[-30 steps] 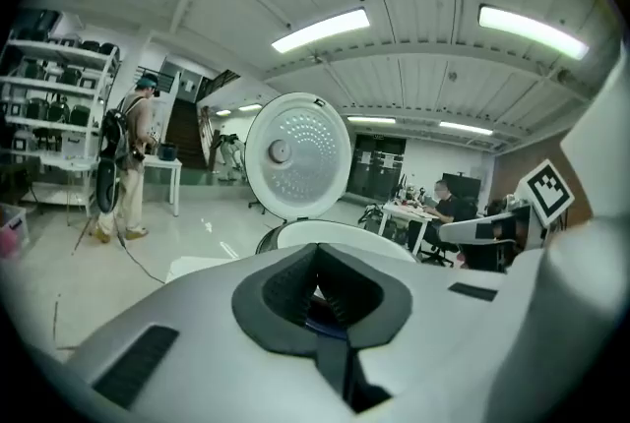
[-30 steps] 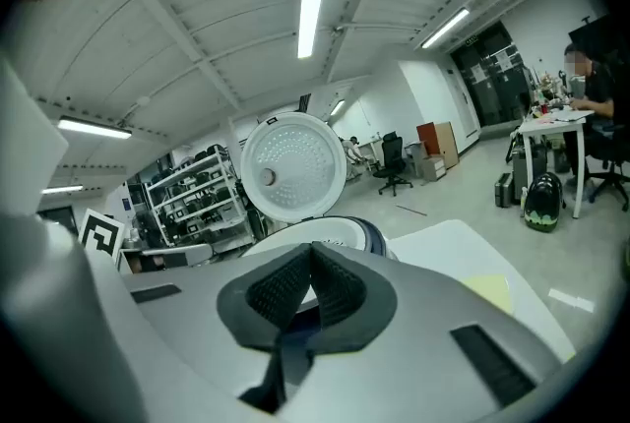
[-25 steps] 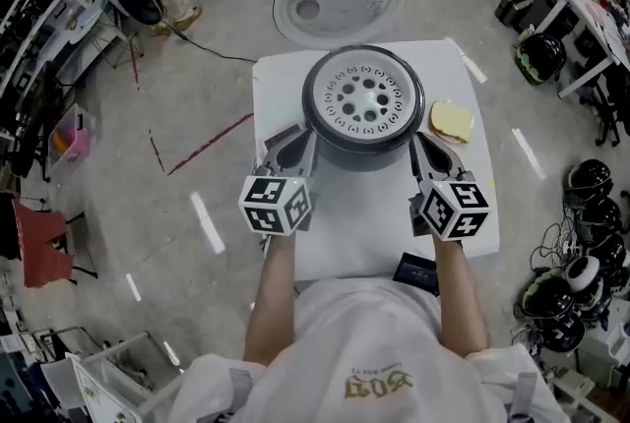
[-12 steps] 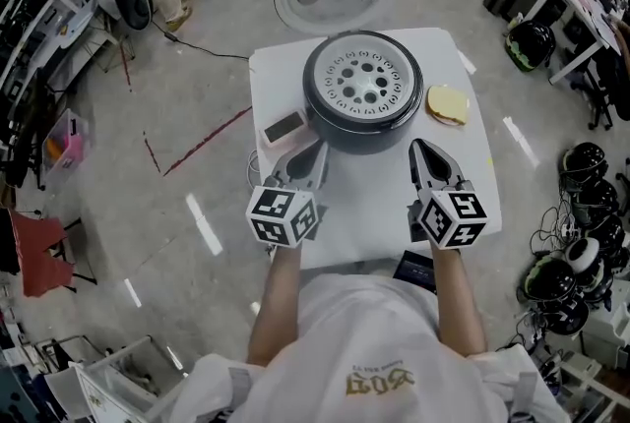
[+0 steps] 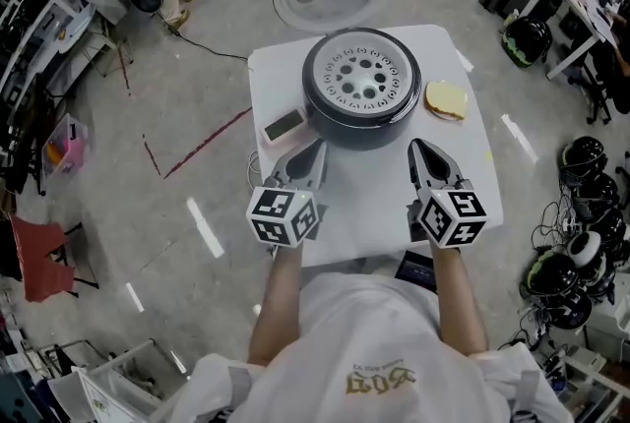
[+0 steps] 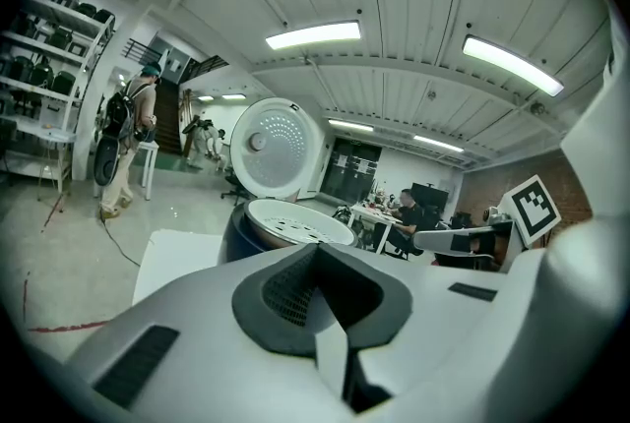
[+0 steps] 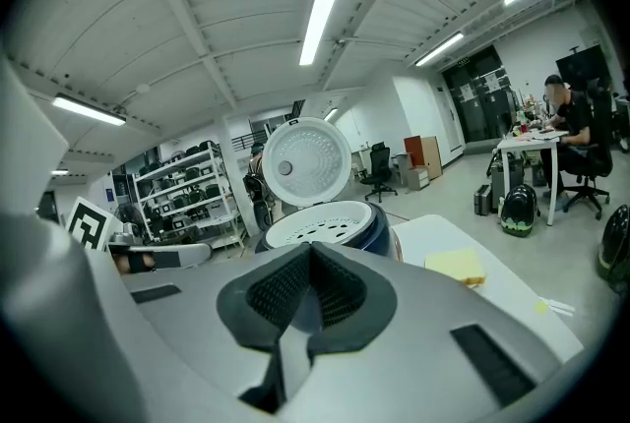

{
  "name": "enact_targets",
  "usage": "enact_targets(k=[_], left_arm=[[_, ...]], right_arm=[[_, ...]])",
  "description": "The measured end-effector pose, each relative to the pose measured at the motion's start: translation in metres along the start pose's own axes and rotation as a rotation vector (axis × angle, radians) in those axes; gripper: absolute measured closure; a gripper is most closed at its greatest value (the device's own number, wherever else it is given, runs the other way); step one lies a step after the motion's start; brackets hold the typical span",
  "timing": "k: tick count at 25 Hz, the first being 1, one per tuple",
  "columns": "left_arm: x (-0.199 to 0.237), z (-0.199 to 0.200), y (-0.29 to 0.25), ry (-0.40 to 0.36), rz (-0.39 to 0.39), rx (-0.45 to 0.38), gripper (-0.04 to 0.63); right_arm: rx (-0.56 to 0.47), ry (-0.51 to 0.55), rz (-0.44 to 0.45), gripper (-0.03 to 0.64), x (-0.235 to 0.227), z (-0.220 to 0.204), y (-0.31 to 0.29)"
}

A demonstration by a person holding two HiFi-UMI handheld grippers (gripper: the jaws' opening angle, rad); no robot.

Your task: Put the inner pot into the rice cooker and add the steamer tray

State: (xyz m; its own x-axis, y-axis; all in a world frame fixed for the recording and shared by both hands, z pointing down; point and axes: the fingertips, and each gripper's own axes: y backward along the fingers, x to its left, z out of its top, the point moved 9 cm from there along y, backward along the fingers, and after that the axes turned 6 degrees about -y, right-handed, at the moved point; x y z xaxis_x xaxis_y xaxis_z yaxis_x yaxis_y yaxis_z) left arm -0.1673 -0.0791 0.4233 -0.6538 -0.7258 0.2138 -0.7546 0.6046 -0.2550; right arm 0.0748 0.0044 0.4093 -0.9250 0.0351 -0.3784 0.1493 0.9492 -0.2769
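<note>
Rice cooker (image 5: pixel 361 116), steamer tray (image 5: pixel 362 77) on top, stands on the table (image 5: pixel 374 214) just ahead of both tools. The left tool (image 5: pixel 315 151) and right tool (image 5: pixel 417 151) are closed tight, empty, clear of it.

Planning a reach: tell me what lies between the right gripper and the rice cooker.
Head view: only bare white table between right gripper and rice cooker; the yellow sponge lies off to the side.
</note>
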Motion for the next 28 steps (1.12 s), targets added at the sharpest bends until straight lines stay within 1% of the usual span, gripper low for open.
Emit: enact_targets(k=[28], left_arm=[[0.018,-0.009,-0.003,0.034,-0.012,0.007,0.578]], right_arm=[[0.027,-0.014,-0.001,0.604,0.005,-0.008,-0.012]])
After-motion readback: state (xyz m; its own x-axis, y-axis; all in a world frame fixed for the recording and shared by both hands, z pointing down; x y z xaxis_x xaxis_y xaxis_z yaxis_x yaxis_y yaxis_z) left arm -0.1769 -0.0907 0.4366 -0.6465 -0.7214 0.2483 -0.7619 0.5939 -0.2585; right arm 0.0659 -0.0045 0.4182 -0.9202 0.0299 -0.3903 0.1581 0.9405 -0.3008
